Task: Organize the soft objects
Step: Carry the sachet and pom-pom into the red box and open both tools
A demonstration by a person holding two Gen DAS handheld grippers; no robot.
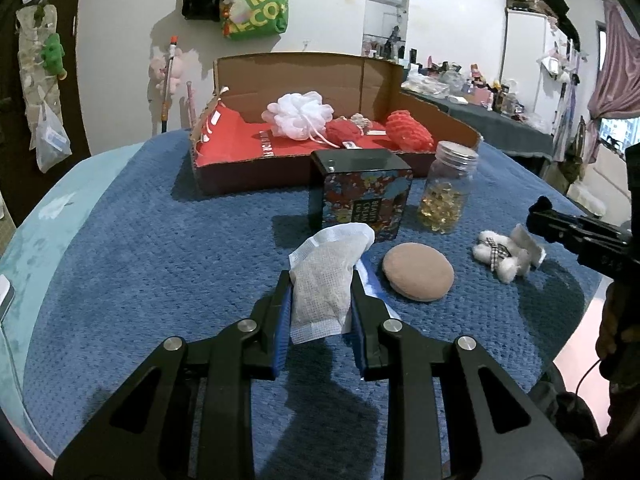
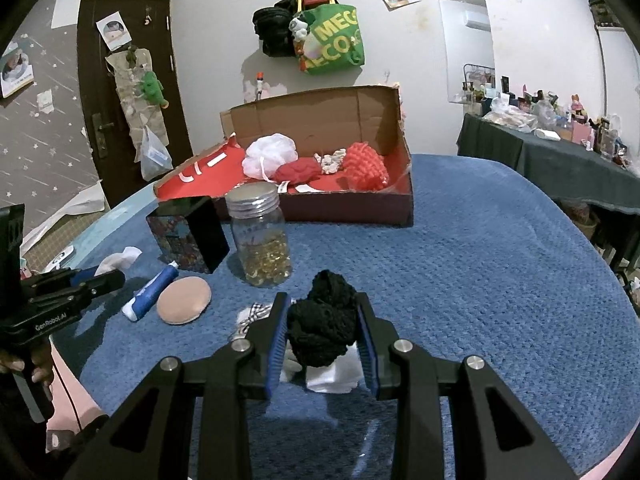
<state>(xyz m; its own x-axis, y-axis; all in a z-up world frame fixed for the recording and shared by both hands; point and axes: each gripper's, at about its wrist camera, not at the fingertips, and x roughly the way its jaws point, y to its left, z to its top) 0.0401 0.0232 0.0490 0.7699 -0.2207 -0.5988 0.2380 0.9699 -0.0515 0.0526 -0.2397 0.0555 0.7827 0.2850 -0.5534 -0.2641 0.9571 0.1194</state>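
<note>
Two grippers each clamp a soft item above the blue-covered table's near edge, left gripper (image 1: 320,300) pinched on a white sachet (image 1: 320,284), right gripper (image 2: 322,332) narrowly closed around a black knitted bundle (image 2: 324,320), likely bound for the cardboard box (image 1: 304,76) at the far edge, where soft things already sit.

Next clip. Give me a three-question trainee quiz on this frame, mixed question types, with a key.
1. True or false: the left gripper is shut on a white pouch.
2. What does the right gripper hold? A) the glass jar B) a black knitted bundle C) the tan round pad
3. Name one soft thing already in the cardboard box.

Key:
1. True.
2. B, the black knitted bundle.
3. The white mesh pouf, for example.
</note>
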